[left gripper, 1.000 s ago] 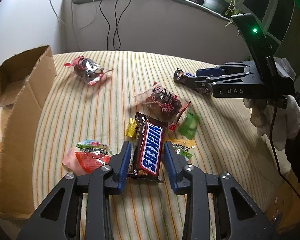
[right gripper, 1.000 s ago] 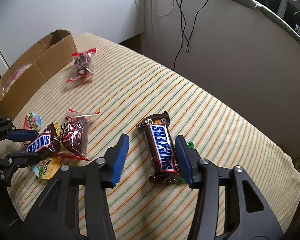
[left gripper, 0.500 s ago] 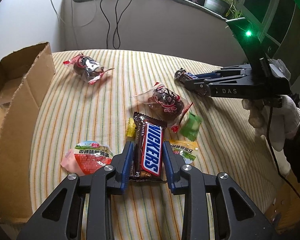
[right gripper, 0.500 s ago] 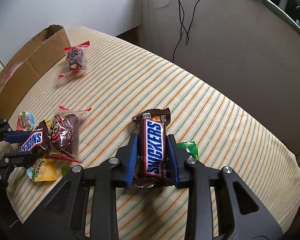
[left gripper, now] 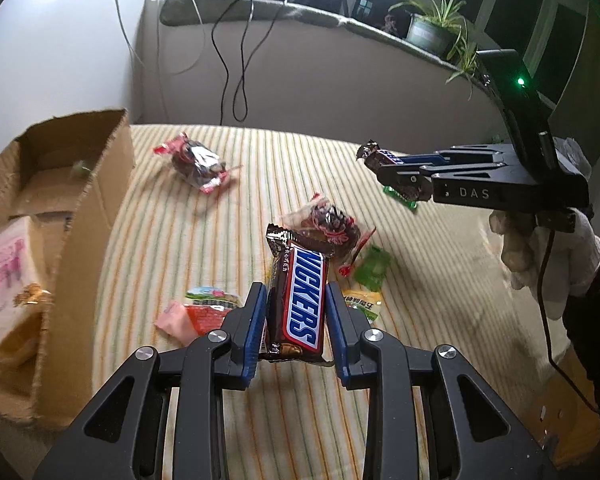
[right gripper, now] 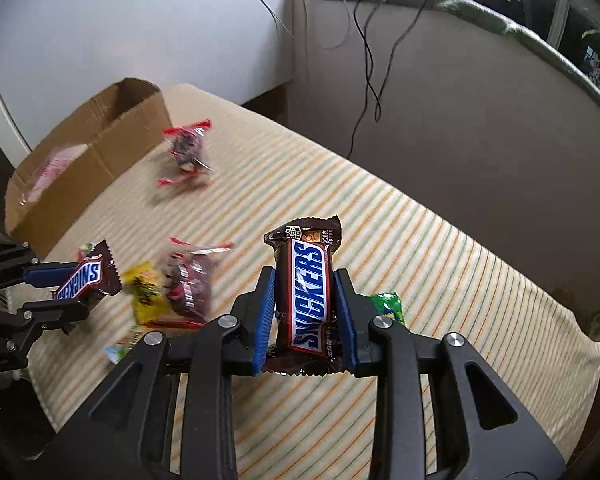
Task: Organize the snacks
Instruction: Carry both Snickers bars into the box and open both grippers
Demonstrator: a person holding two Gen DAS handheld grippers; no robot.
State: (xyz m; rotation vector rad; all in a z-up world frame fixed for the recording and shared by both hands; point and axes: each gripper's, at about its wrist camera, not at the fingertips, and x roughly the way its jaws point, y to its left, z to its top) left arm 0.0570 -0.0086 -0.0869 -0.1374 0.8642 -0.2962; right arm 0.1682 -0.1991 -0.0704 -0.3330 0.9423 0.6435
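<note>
Sitting far left on the striped cloth (left gripper: 236, 432): an open box (left gripper: 60, 216), a pink pack (left gripper: 4, 280) inside. Lying near it, a red-ended sweet (left gripper: 196, 164). Clamped on one Snickers bar (left gripper: 298, 300) at centre, lifted off the cloth: the left gripper (left gripper: 296, 324). Scattered beneath: more small packets. Pinched tight on a second Snickers (right gripper: 310, 300), raised at right: the right gripper (right gripper: 304, 320), held in a white-gloved hand (left gripper: 540, 256).

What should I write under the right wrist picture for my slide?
Right gripper clamps a Snickers bar above the striped cloth; cardboard box waits far left.
</note>
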